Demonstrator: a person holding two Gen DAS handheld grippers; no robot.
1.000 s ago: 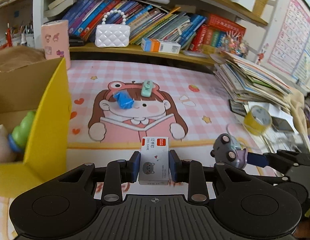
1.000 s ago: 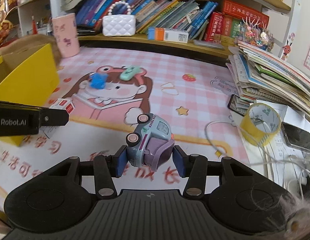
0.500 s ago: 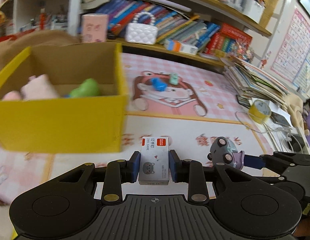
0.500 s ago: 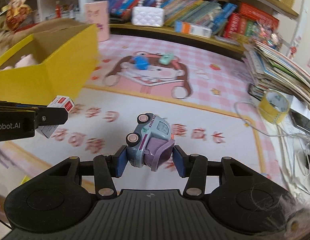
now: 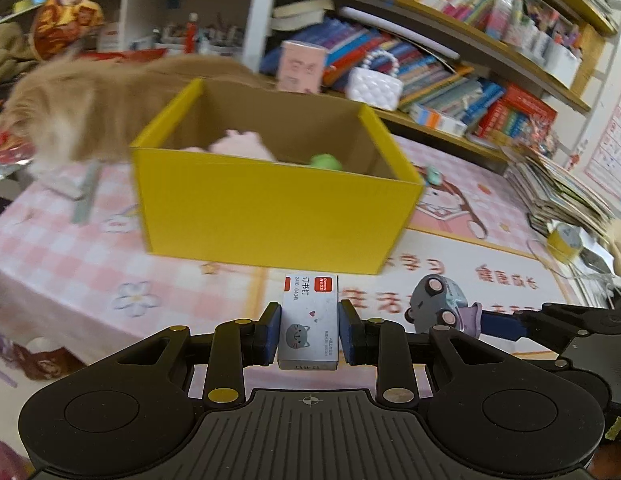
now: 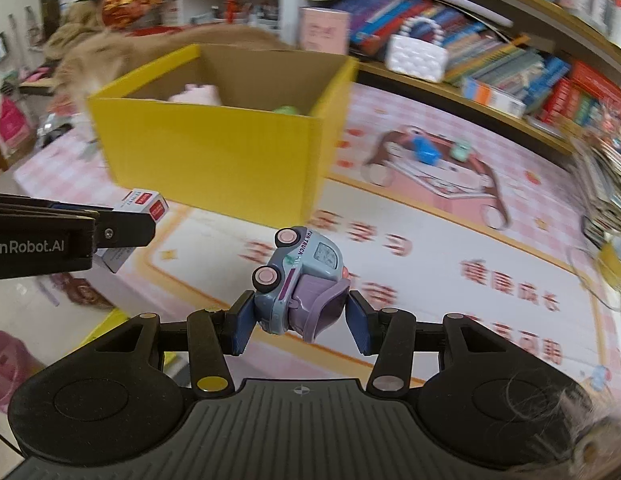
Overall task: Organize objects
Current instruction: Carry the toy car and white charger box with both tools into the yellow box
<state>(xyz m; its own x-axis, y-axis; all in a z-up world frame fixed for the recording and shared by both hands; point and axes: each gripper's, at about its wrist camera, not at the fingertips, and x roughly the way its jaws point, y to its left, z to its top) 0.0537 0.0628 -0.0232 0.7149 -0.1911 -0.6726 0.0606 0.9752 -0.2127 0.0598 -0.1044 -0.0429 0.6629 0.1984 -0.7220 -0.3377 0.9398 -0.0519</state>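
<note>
Got my left gripper [image 5: 309, 334] clamped on the little staple box [image 5: 308, 322] and my right gripper [image 6: 300, 320] squeezing the toy truck [image 6: 298, 280], both up over the pink mat [image 6: 450, 280] in front of the yellow box [image 5: 270, 208].

Quick count from my end: one yellow box [image 5: 270, 220] with two toys inside, one staple box [image 5: 309, 322], one toy truck [image 6: 300, 280], two little toys on the mat [image 6: 510, 248], one white purse [image 6: 416, 58].
</note>
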